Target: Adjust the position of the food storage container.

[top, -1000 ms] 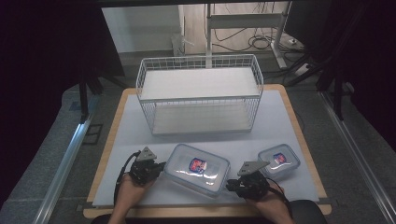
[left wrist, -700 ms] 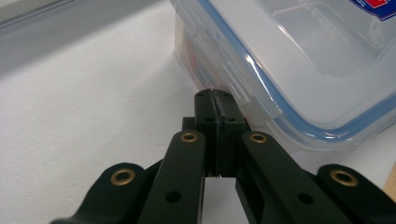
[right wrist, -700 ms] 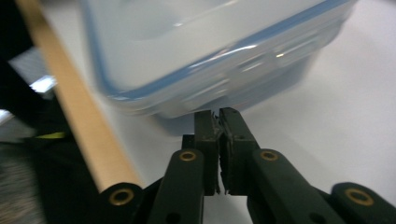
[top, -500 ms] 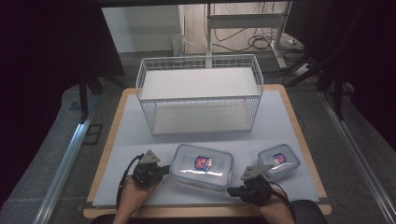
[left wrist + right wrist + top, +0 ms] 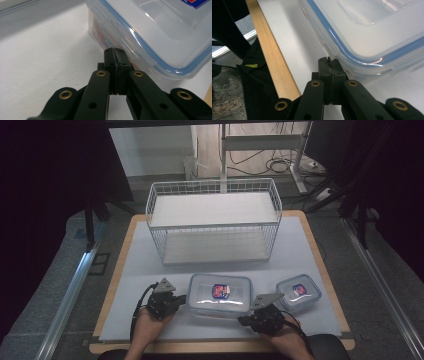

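While the large container [image 5: 220, 295] sits near the table's near edge, between my grippers, my left gripper [image 5: 176, 300] and right gripper [image 5: 245, 321] press closed, empty jaws against its sides.

large container [image 5: 160, 32] cropped, label [image 5: 220, 291] unreadable

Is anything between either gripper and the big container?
Nothing visible. The left gripper, shut, has its tips against the side latch of the big container; the right gripper, also shut, sits at its near corner. The white mat between is bare.
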Available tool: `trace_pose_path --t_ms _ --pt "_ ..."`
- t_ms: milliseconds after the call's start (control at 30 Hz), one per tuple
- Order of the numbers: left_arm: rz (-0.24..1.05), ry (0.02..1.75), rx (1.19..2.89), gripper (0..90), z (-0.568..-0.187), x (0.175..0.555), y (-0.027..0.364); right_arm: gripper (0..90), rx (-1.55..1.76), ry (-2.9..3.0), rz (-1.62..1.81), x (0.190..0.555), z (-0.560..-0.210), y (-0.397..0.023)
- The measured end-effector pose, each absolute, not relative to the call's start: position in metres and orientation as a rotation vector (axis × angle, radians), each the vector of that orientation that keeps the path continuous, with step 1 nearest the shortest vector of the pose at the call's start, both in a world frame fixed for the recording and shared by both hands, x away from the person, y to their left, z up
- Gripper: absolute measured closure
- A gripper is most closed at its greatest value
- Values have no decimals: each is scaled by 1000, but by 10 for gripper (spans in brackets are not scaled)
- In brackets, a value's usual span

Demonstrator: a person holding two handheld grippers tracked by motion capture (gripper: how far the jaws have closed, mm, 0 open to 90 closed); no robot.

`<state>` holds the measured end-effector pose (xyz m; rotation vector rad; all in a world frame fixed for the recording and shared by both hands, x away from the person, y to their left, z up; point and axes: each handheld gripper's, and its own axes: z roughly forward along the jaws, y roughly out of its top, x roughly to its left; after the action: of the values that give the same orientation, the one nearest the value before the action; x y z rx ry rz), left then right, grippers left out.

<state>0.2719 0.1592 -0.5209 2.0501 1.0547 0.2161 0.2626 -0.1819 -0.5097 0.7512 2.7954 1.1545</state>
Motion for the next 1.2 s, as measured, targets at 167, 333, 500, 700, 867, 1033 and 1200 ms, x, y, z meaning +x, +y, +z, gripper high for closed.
trace_pose_path --t_ms 167,333,500,700,867,1033,1200 --pt "206 1042 2057 886 -521 269 158 893 765 2774 1150 266 -508 -186" --pt "199 1032 2062 883 -520 268 157 893 770 2756 1146 270 -507 -190" --pt "203 1026 2062 870 -520 268 157 893 770 2753 1139 271 -506 -192" --pt "305 1065 2060 772 -514 261 169 865 755 2742 1162 271 -498 -201" --pt "370 1093 2067 623 -514 247 176 776 762 2704 1132 273 -493 -221" --pt "391 1080 2078 458 -513 237 175 628 781 2630 1103 275 -488 -233" --pt "373 1049 2093 307 -512 229 176 460 818 2541 1072 278 -487 -239"
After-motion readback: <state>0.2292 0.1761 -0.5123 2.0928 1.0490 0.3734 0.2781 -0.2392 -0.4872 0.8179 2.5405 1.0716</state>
